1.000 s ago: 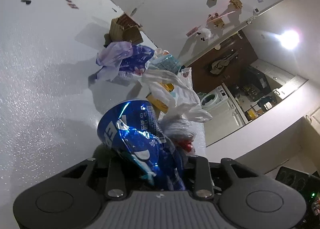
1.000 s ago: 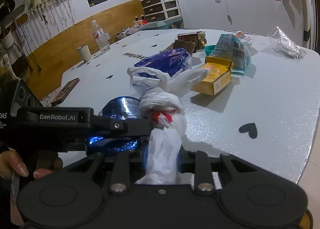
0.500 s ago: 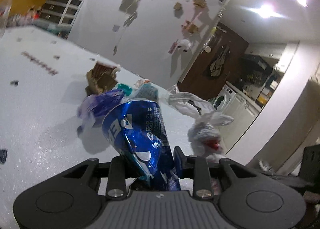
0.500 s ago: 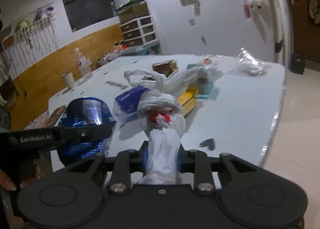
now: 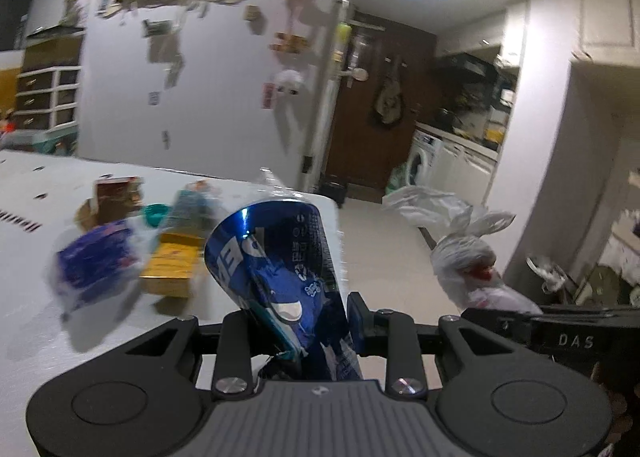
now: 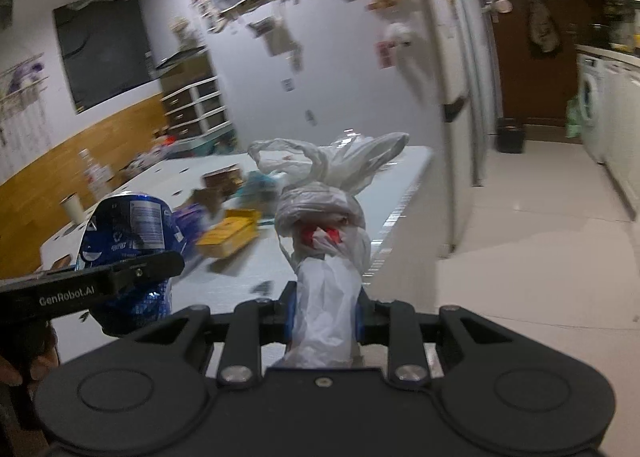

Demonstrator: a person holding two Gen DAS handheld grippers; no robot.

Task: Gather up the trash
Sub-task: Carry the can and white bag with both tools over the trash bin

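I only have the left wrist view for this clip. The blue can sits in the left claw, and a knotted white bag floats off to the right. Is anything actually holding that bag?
Observer: Yes. In the right wrist view the right claw is shut on the white bag, pinching it below the knot.
Operator: Anything on the table that my frame cuts off?
Observer: A paper cup stands near the left edge of the table, to the left of the blue can.
Operator: Is the person visible anywhere?
Observer: Only a hand at the lower left edge, around a black handle.
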